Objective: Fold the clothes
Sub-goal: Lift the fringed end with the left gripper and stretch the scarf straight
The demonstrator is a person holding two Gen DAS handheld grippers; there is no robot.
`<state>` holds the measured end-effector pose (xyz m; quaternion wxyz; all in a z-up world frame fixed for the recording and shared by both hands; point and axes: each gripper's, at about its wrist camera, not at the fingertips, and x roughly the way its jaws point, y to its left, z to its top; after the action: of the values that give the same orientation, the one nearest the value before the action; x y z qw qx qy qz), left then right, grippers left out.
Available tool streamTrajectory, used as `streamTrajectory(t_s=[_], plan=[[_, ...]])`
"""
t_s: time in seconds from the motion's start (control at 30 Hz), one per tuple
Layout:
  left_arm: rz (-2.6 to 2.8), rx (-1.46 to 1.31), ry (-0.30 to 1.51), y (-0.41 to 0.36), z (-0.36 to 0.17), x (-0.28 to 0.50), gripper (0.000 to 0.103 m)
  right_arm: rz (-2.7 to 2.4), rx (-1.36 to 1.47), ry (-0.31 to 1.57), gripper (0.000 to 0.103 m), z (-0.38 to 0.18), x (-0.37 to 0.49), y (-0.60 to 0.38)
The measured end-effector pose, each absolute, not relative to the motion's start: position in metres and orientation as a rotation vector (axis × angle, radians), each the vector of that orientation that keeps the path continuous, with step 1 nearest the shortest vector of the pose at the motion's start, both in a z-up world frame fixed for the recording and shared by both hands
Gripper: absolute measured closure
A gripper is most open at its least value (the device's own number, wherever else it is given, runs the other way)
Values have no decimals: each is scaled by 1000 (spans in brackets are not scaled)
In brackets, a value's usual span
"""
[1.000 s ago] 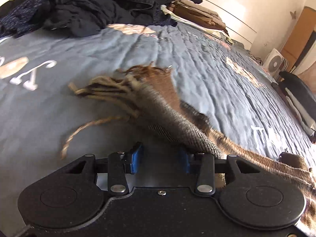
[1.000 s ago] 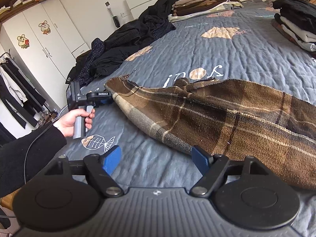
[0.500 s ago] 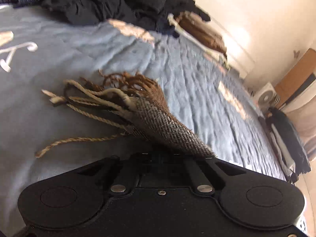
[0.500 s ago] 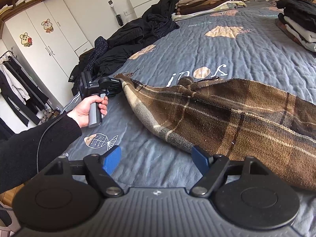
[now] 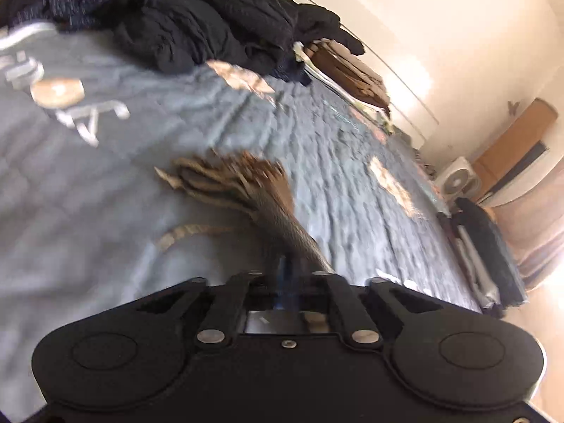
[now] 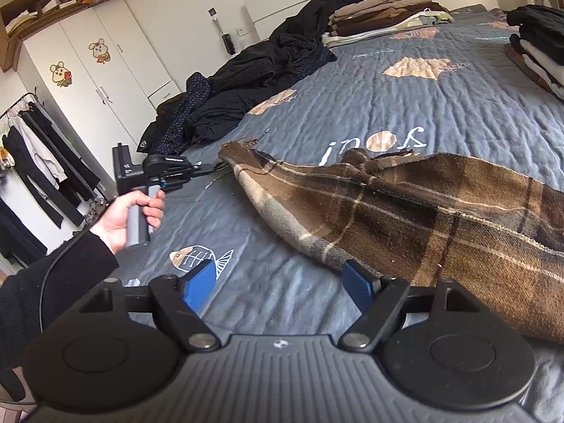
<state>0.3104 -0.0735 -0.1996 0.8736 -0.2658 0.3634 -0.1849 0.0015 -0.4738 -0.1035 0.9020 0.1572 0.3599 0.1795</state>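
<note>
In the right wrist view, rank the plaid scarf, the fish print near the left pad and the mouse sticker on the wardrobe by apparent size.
1. plaid scarf, largest.
2. fish print.
3. mouse sticker, smallest, though it is much farther away.

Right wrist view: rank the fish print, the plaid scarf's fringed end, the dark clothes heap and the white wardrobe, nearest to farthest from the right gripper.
1. Fish print, on the quilt just ahead of the right gripper, left of centre.
2. Plaid scarf's fringed end, mid-bed, by the left gripper.
3. Dark clothes heap, far left of the bed.
4. White wardrobe, against the wall.

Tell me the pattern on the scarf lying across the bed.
Brown plaid scarf with cream lines; right wrist view.
</note>
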Motion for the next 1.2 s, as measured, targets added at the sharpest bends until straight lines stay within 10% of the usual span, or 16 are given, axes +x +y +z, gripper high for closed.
streamTrajectory(t_s=[0.03, 0.2, 0.37, 0.43, 0.47, 1.2], plan=[[-382, -574, 756, -77, -205, 309, 20, 373, 318, 747, 25, -103, 1, -473], [-377, -635, 719, -95, -219, 323, 16, 354, 317, 761, 25, -106, -1, -477], [-305, -651, 798, -114, -230, 358, 49, 335, 319, 774, 25, -109, 3, -483], [-292, -636, 841, -120, -234, 368, 93, 335, 324, 776, 25, -110, 3, -484], [-280, -615, 849, -122, -232, 370, 97, 333, 323, 777, 25, -111, 3, -485], [303, -385, 681, 172, -76, 219, 98, 336, 337, 685, 25, -87, -15, -489]])
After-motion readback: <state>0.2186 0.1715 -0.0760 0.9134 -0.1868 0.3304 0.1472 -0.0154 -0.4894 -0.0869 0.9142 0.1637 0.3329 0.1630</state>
